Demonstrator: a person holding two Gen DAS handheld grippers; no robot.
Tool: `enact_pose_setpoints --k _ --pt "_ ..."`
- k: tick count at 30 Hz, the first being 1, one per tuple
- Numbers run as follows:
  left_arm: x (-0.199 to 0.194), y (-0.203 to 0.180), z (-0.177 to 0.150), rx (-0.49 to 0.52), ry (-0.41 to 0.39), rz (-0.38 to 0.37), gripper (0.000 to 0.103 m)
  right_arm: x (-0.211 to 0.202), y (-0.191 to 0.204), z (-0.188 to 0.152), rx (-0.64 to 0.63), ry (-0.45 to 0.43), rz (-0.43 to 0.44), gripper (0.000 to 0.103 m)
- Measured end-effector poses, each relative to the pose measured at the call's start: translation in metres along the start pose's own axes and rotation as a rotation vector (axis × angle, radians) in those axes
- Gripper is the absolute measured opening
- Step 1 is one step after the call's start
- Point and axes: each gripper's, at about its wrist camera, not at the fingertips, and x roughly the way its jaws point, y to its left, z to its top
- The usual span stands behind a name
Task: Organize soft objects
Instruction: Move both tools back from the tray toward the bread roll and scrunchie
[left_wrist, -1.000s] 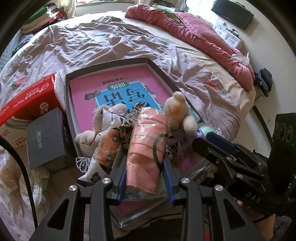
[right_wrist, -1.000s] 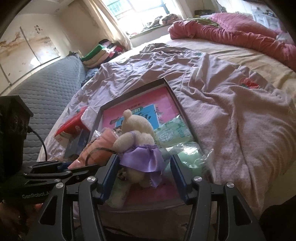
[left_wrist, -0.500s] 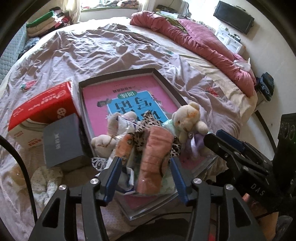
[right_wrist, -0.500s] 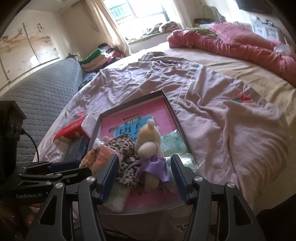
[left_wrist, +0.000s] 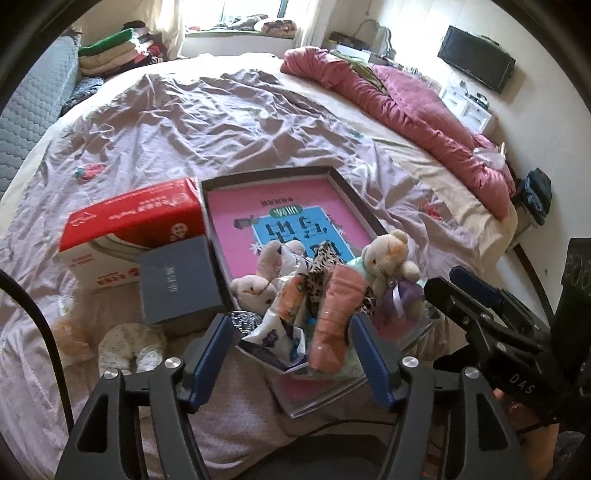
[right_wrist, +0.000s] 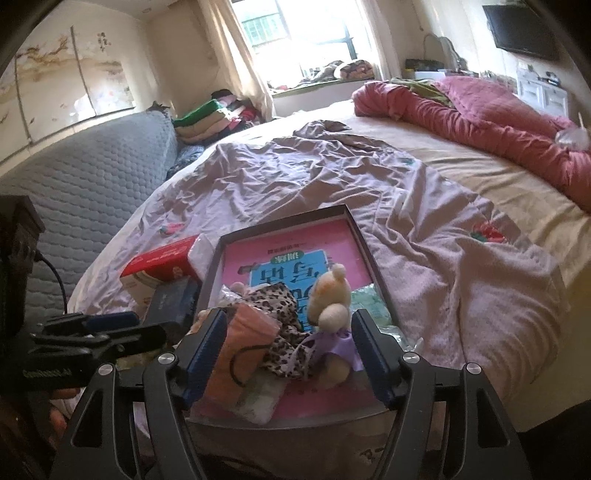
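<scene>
We see the dark-rimmed tray (left_wrist: 354, 195) with its glossy pink liner on the wrinkled mauve sheet (left_wrist: 184, 122); soft things pile at its near end: a peach cloth roll (left_wrist: 334, 314), a fuzzy cream bear (left_wrist: 384, 258). Both the left gripper (left_wrist: 291, 350) and right gripper (right_wrist: 288, 343) have just been opening, empty, having lifted back from the pile.

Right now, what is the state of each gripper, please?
Left gripper: open, jaws just opened, holding nothing.
Right gripper: open, jaws just opened, holding nothing.
</scene>
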Motion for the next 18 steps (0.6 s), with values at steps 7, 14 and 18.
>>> enact_pose_setpoints --k 7,14,18 --pt "-0.027 0.015 -0.006 -0.026 -0.044 0.013 0.067 -0.020 0.024 0.005 -0.058 -0.038 0.010 0.074" --pt "-0.049 0.035 -0.014 -0.051 -0.066 0.038 0.070 -0.028 0.050 0.010 -0.095 -0.055 0.044 0.075" --pt "-0.061 0.051 -0.018 -0.068 -0.081 0.068 0.073 -0.030 0.067 0.010 -0.118 -0.057 0.070 0.075"
